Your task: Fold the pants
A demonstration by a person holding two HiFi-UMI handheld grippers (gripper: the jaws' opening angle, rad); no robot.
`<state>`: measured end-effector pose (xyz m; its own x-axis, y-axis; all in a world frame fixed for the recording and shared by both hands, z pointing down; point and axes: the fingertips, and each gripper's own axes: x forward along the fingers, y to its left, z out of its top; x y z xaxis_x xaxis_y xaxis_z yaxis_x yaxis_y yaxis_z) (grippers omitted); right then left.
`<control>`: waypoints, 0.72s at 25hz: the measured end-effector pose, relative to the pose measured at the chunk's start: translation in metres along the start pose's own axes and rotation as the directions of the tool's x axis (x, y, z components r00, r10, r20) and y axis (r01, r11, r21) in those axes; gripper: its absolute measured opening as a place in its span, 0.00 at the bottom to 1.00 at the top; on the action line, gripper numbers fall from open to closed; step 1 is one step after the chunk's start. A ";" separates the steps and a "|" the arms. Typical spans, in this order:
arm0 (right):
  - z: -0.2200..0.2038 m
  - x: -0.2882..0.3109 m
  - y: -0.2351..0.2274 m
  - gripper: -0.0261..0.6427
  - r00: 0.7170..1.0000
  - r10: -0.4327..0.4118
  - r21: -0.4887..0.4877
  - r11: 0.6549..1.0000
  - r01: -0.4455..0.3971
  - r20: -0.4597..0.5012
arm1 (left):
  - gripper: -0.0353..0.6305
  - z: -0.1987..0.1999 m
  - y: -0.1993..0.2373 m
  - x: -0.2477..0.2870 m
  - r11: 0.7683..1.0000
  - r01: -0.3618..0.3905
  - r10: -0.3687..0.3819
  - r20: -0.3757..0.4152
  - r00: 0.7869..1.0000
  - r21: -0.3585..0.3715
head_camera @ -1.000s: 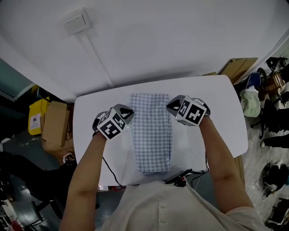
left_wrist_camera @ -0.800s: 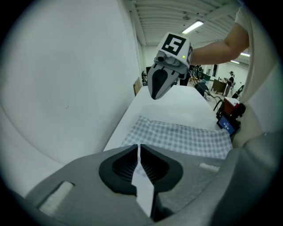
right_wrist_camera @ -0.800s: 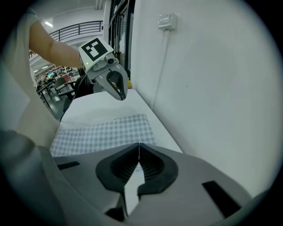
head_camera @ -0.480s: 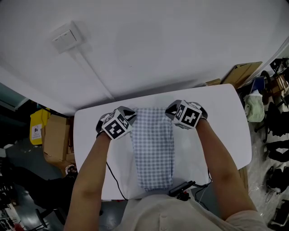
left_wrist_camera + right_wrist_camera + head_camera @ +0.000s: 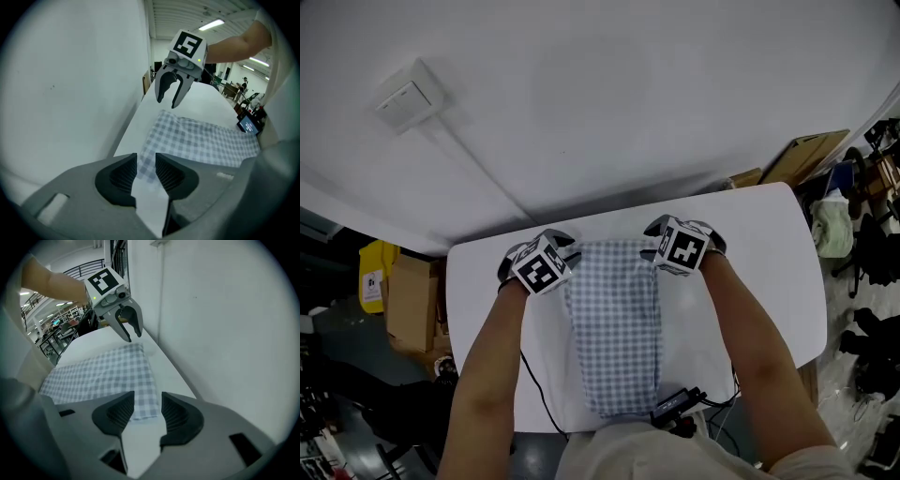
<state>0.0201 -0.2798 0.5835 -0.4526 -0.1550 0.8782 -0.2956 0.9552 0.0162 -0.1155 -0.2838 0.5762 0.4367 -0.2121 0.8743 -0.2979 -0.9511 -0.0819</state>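
Note:
The blue-and-white checked pants (image 5: 614, 323) lie as a long folded strip down the middle of the white table (image 5: 759, 244), far end toward the wall. My left gripper (image 5: 555, 249) is at the far left corner of the strip and my right gripper (image 5: 662, 234) at the far right corner. In the left gripper view, my left gripper (image 5: 146, 164) has its jaws opening, with the cloth corner (image 5: 154, 150) lying flat just beyond the pads. In the right gripper view, my right gripper (image 5: 147, 405) is also opening, above the pants' edge (image 5: 140, 394). Neither grips the cloth.
A white wall rises right behind the table's far edge, with a wall plate (image 5: 405, 94) and a cable duct. A black device with cables (image 5: 675, 408) sits at the near edge. Cardboard boxes (image 5: 408, 300) stand left of the table, and clutter (image 5: 830, 220) stands to the right.
Both grippers have moved away from me along the pants' sides to its far corners, and lower toward the table. The strip's far end now lies close to the wall.

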 end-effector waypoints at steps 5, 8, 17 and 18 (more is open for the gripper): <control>-0.015 0.026 -0.012 0.32 0.998 0.057 0.059 0.997 -0.056 -0.027 | 0.25 -0.009 0.012 0.019 0.996 0.088 -0.088 -0.003 0.996 -0.006; -0.021 0.039 -0.014 0.32 0.995 0.089 0.058 0.995 -0.086 -0.052 | 0.29 -0.017 0.017 0.034 0.993 0.117 -0.117 -0.035 0.992 0.001; -0.030 0.062 -0.012 0.32 0.985 0.135 0.033 0.991 -0.132 -0.110 | 0.30 -0.034 0.014 0.062 0.986 0.161 -0.154 -0.144 0.977 0.037; -0.030 0.063 -0.012 0.32 0.984 0.141 0.035 0.990 -0.138 -0.107 | 0.30 -0.034 0.014 0.063 0.986 0.165 -0.158 -0.143 0.977 0.038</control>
<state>0.0210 -0.2933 0.6528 -0.3969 0.0087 0.9178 -0.2599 0.9580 -0.1215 -0.1213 -0.3029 0.6464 0.3520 -0.0249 0.9357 -0.1894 -0.9809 0.0452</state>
